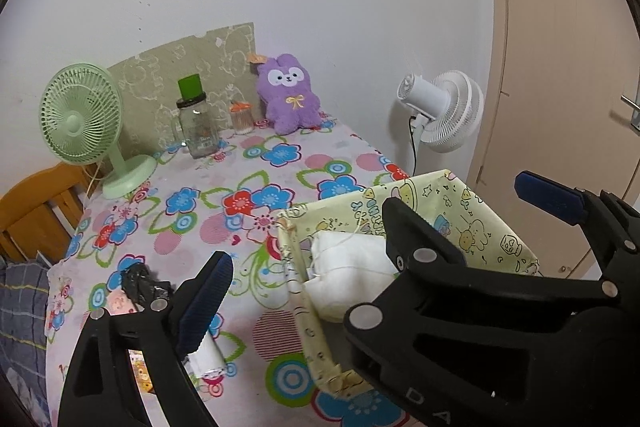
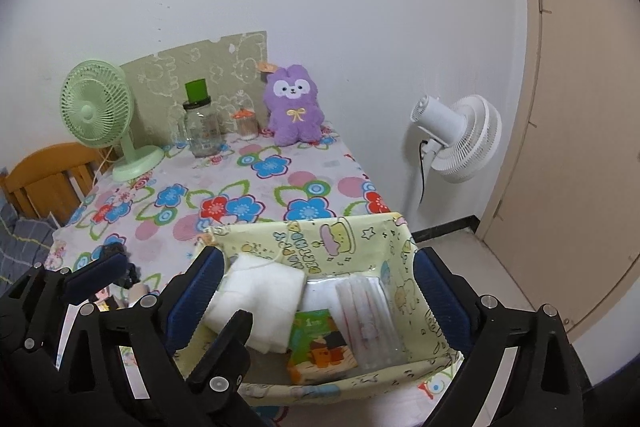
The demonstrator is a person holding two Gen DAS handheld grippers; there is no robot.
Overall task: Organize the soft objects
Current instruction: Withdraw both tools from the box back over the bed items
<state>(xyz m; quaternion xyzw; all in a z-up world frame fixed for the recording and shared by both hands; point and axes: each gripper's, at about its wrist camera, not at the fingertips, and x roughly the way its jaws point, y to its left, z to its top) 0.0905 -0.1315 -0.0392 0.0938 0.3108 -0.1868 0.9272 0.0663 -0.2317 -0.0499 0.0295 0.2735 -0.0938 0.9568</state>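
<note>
purple plush | upright at table's far edge, 12 o'clock, well apart from your grippers | left gripper wide open, empty | right gripper wide open, empty, straddling fabric basket | neither nearer

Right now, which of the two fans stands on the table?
The green fan, at the table's far left corner. The white fan is off the table, by the wall.

A fabric basket sits between the right gripper's fingers, cloth inside; plush toy far beyond.
</note>
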